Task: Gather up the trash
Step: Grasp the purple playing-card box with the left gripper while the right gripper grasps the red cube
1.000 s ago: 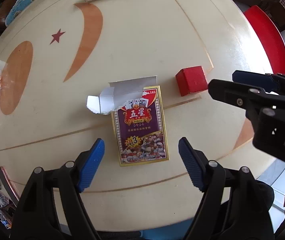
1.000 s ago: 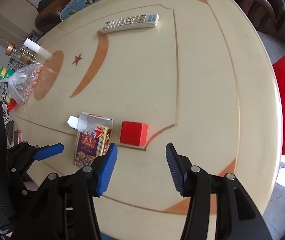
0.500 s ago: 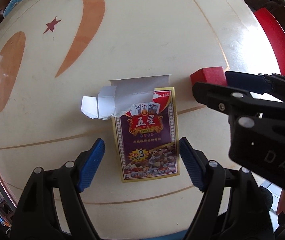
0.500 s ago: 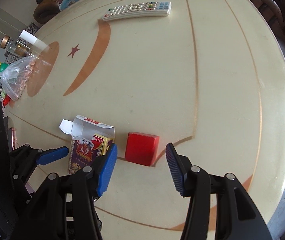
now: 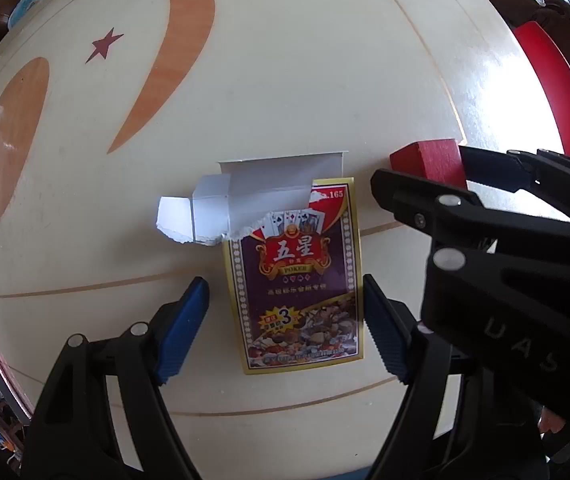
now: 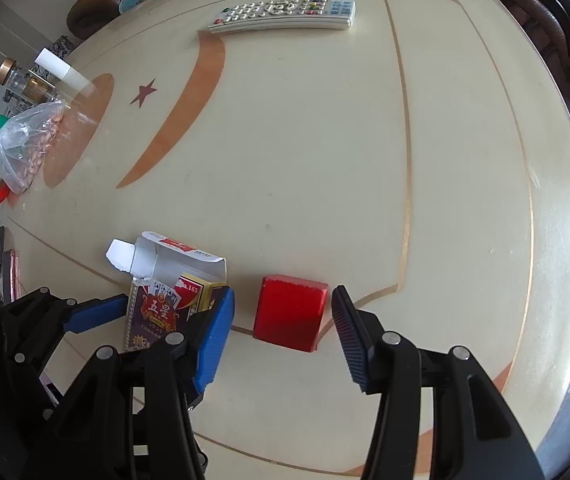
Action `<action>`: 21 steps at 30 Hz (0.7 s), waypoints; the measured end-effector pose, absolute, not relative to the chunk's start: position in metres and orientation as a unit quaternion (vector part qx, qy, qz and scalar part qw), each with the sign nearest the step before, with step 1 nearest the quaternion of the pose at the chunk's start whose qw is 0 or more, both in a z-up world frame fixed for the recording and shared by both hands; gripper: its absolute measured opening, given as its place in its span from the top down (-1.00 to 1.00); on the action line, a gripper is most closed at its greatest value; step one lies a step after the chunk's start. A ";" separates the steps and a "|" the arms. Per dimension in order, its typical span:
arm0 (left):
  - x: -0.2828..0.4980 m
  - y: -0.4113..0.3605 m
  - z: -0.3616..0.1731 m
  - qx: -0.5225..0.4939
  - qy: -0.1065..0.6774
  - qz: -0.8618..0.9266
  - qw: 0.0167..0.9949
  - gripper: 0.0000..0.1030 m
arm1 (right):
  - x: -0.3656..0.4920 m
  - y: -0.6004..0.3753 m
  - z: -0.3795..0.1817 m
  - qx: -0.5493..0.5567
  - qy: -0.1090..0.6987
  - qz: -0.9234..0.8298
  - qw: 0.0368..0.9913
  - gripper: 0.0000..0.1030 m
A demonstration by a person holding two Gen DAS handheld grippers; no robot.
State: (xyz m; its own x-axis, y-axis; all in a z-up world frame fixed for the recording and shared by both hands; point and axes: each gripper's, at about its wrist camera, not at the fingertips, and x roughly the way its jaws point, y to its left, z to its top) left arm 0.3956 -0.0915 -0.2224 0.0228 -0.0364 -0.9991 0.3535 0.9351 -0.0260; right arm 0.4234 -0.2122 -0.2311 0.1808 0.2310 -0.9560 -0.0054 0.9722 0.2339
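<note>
1. Nearest to us, the left tool [image 5: 285, 316] points down with its jaws wide; the torn playing-card box [image 5: 297, 276] lies flat on the worktop [image 5: 285, 92] between its blue pads. The right pad sits just beside the box's edge and the left pad stands apart, so nothing is gripped.
2. From the right wrist view, our right tool [image 6: 281, 336] has its jaws moderately apart around the red block [image 6: 291, 316], which rests on the worktop; neither pad presses on it.
3. In the left wrist view the right tool's black body covers much of that block, leaving only its top corner showing.
4. The card box's white flap is ripped open; whether any cards are inside we cannot tell.
5. Block and box lie near each other, the box toward the left tool.
6. Farther off at the left edge, a clear plastic bag [image 6: 25, 148] holds small brownish pieces, too small to identify, beside glass jars [image 6: 25, 80] that are partly cut off.
7. Farthest, a white remote control [image 6: 285, 14] lies near the worktop's far rim.
</note>
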 end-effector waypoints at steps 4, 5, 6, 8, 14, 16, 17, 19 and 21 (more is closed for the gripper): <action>0.398 -0.089 -0.224 0.111 0.684 -0.134 0.708 -0.45 | 0.422 -0.214 -0.231 0.081 0.632 0.070 0.768 0.28; 0.398 -0.088 -0.224 0.111 0.684 -0.133 0.708 -0.44 | 0.422 -0.214 -0.231 0.084 0.631 0.070 0.768 0.30; 0.396 -0.086 -0.221 0.110 0.684 -0.132 0.709 -0.43 | 0.422 -0.215 -0.231 0.086 0.631 0.071 0.768 0.31; 0.394 -0.085 -0.221 0.111 0.682 -0.129 0.711 -0.36 | 0.422 -0.216 -0.231 0.090 0.630 0.071 0.768 0.32; 0.393 -0.077 -0.214 0.104 0.681 -0.126 0.713 -0.17 | 0.417 -0.219 -0.225 0.079 0.623 0.063 0.776 0.37; 0.391 -0.075 -0.213 0.105 0.677 -0.124 0.717 -0.16 | 0.415 -0.222 -0.221 0.082 0.620 0.061 0.778 0.38; 0.390 -0.074 -0.211 0.104 0.676 -0.124 0.719 -0.16 | 0.414 -0.223 -0.219 0.081 0.618 0.059 0.780 0.38; 0.388 -0.073 -0.209 0.105 0.673 -0.124 0.722 -0.16 | 0.411 -0.226 -0.216 0.080 0.616 0.057 0.782 0.38; 0.384 -0.074 -0.205 0.106 0.668 -0.123 0.726 -0.16 | 0.407 -0.227 -0.212 0.080 0.614 0.055 0.783 0.38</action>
